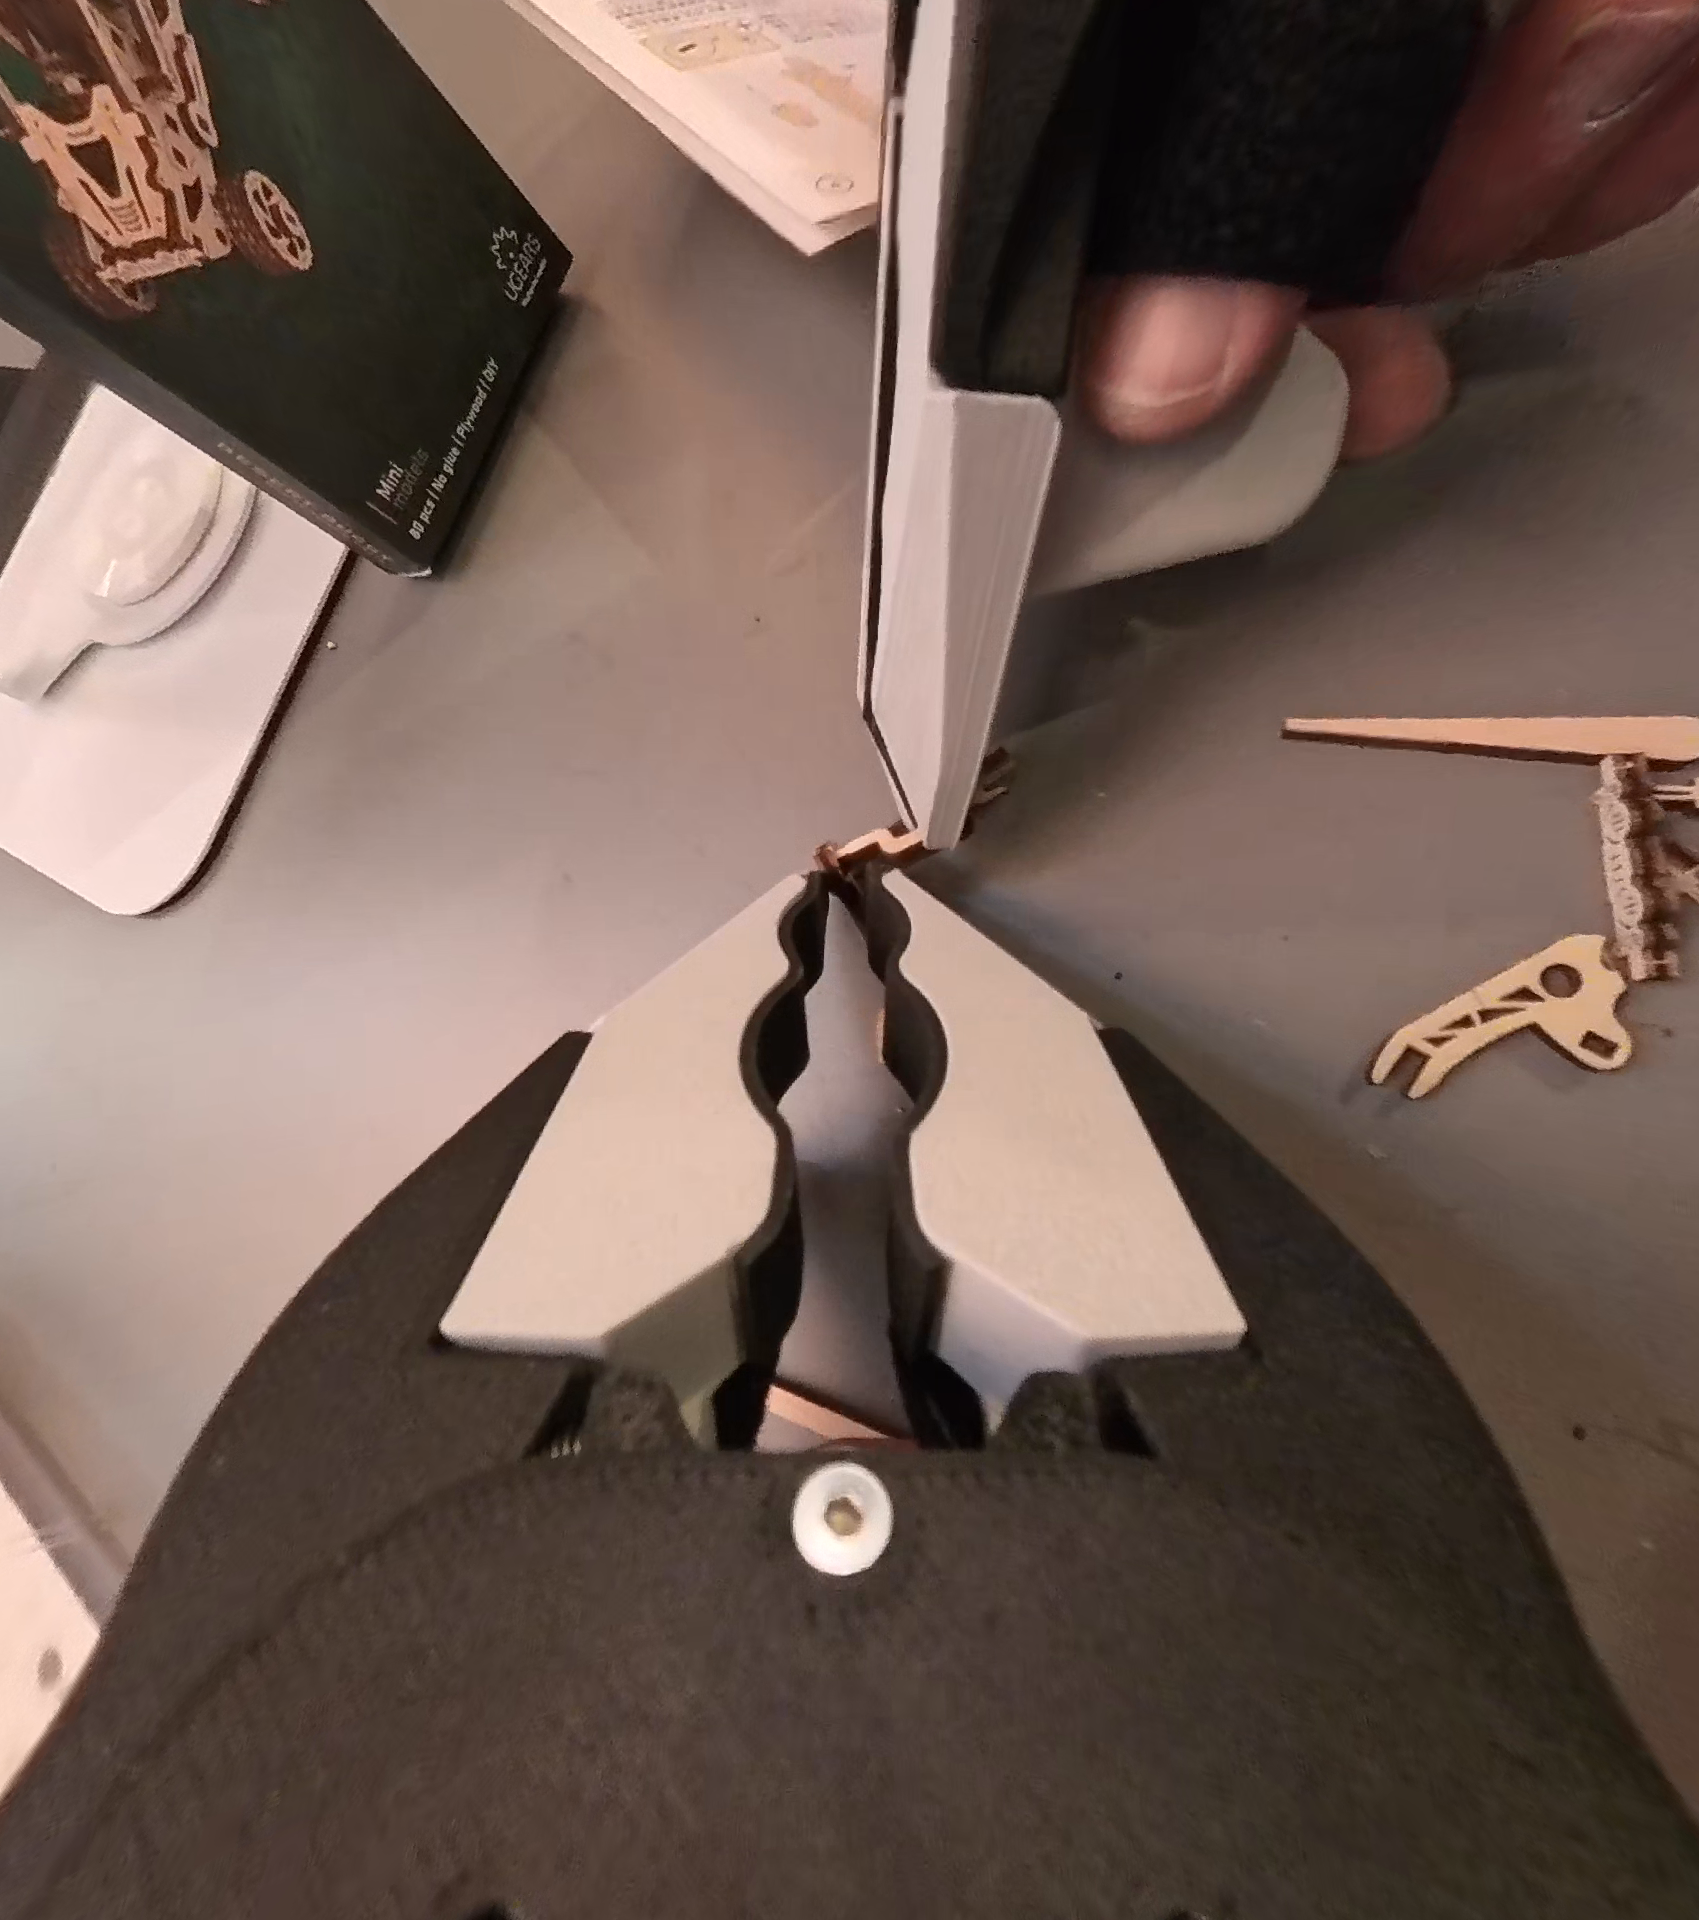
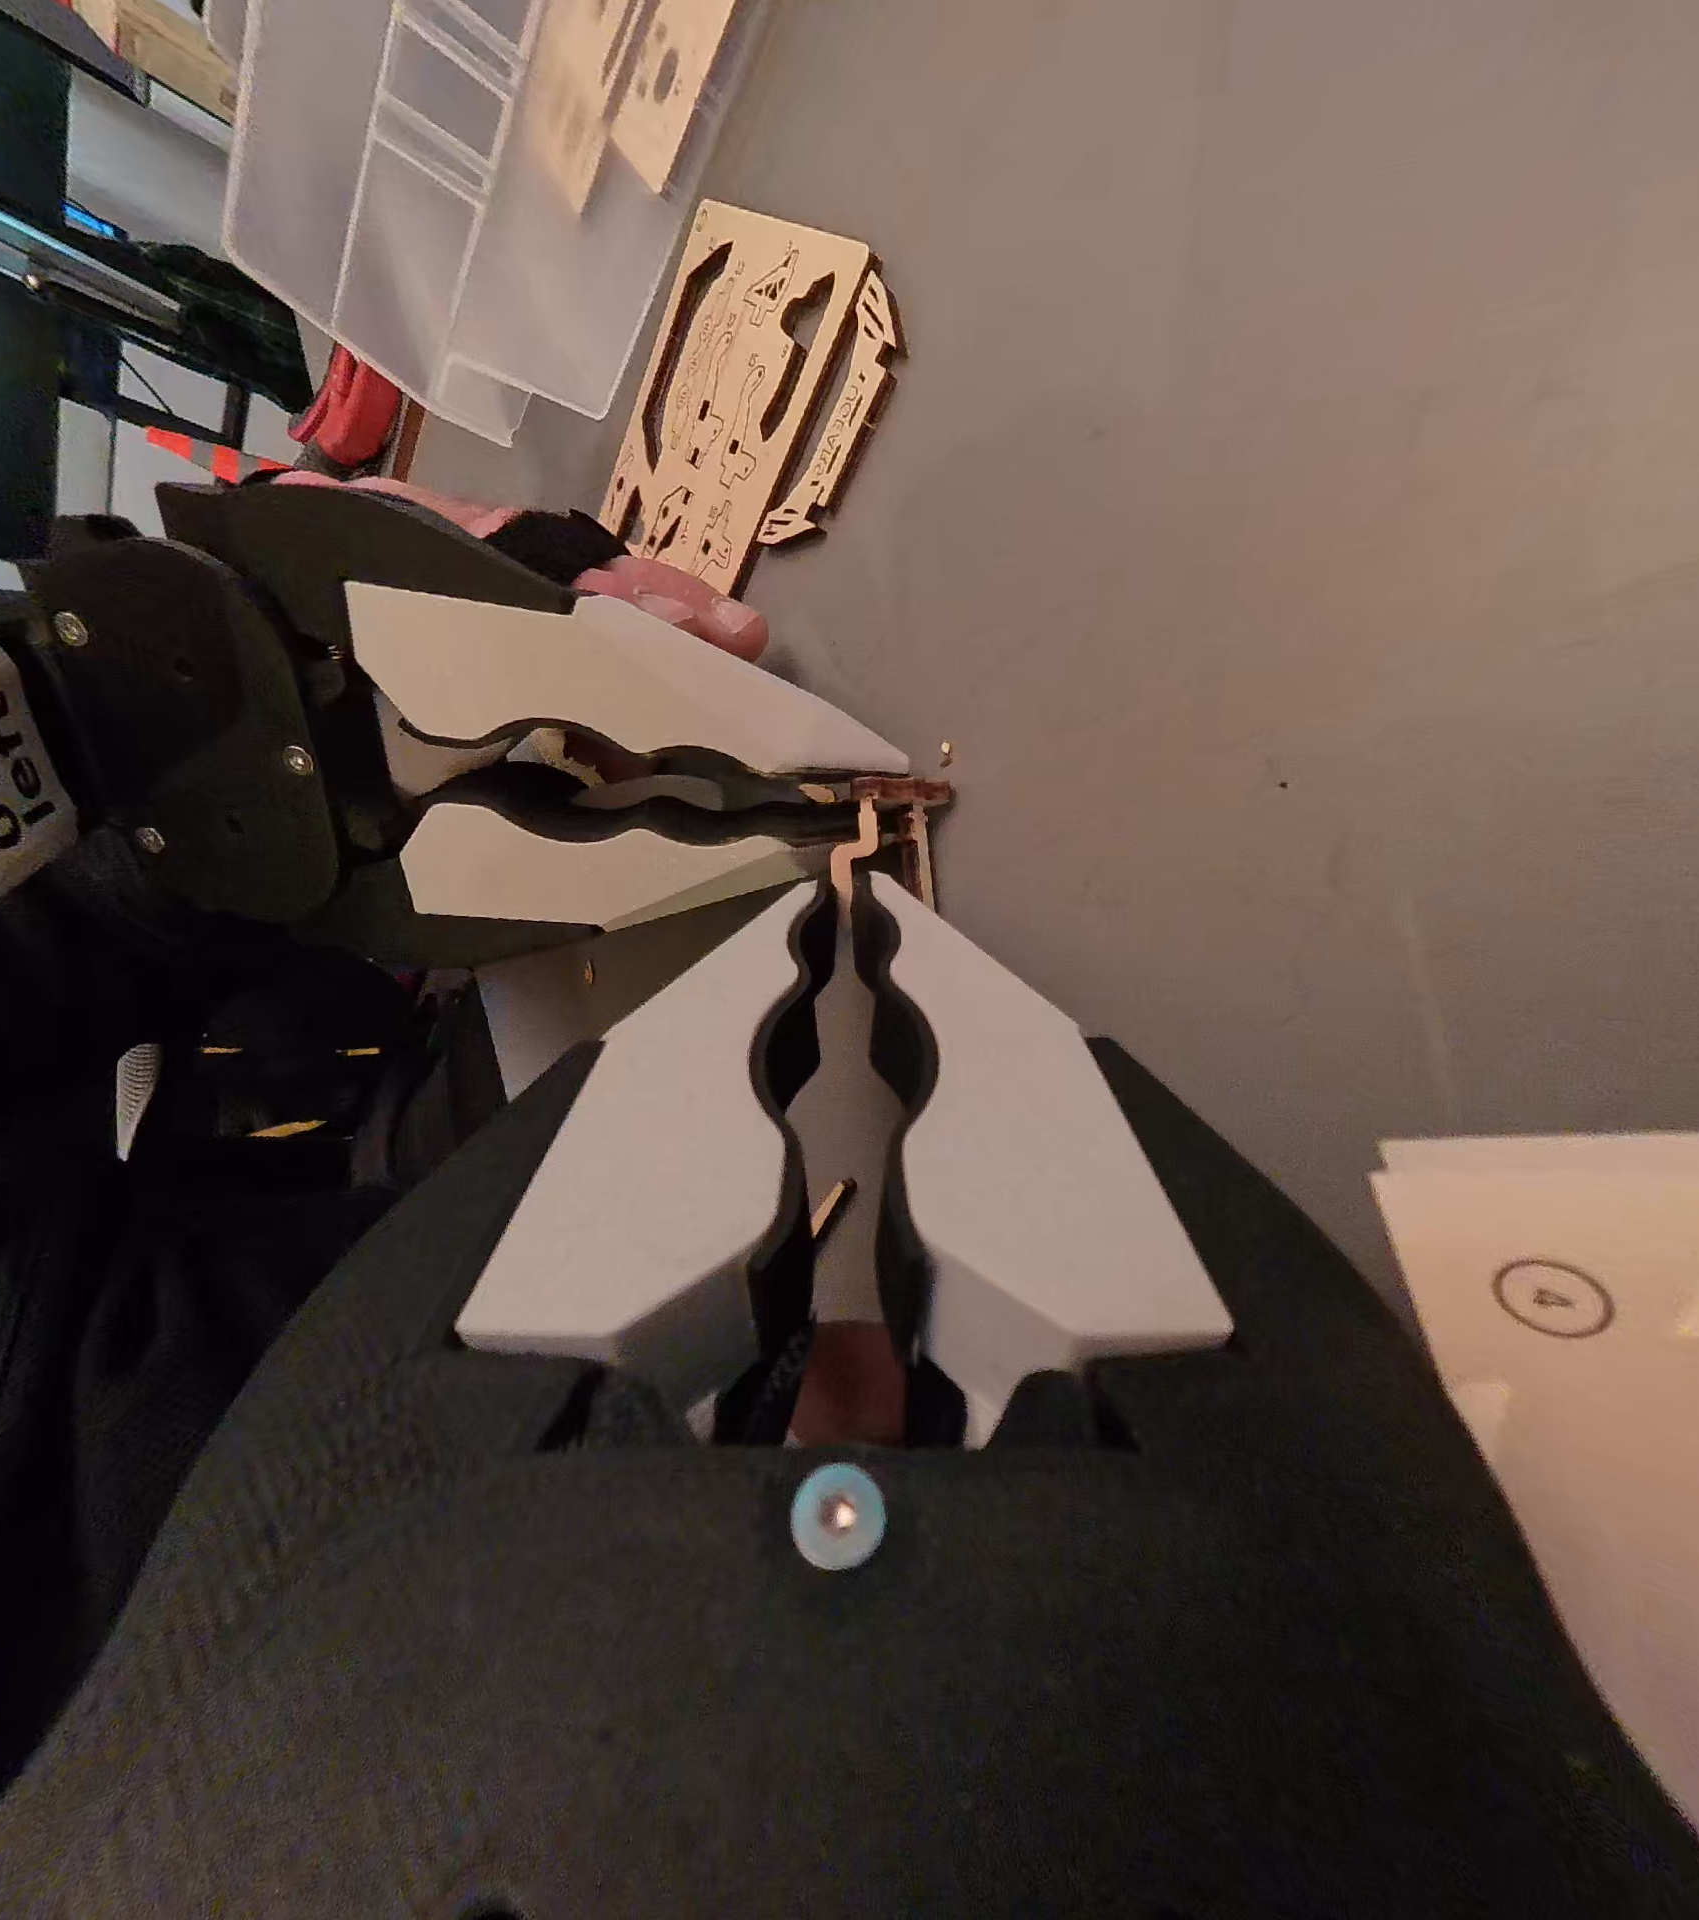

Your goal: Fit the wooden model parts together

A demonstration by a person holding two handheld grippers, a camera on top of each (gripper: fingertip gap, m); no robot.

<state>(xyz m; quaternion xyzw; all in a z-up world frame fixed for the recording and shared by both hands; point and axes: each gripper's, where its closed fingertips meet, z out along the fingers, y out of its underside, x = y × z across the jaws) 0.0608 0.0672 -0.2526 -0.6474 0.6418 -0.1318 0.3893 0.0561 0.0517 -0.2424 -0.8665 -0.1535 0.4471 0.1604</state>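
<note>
Both grippers meet tip to tip above the grey bench (image 1: 533, 727), each with its jaws drawn narrow on thin plywood. The left gripper (image 1: 850, 881) clamps a flat wooden piece (image 2: 912, 792) edge-on at its very tips; in the right wrist view that piece pokes out past the left fingertips (image 2: 824, 764) as a dark-edged strip. The right gripper (image 2: 845, 883) comes in at a right angle and pinches a slim stepped wooden part (image 2: 860, 842), pale and bent like a small crank, whose far end touches the strip held by the left gripper. In the left wrist view the same junction shows as a small tan tab (image 1: 871, 844) between the two sets of tips, just above the bench surface. A person's hand (image 1: 1240, 364) wraps the right gripper's handle.

Well apart from the joint, toward one side of the bench, lie loose parts: a long tapered wooden sliver (image 1: 1489, 740), a toothed stack of small pieces (image 1: 1634, 862) and a curved openwork bracket (image 1: 1510, 1013). A dark model box (image 1: 232, 270) stands near a far corner beside a white stand (image 1: 118, 727), and an instruction sheet (image 1: 751, 114) lies at the far edge. A punched-out plywood sheet (image 2: 751, 405) lies flat on the bench below a clear plastic tray (image 2: 429, 208).
</note>
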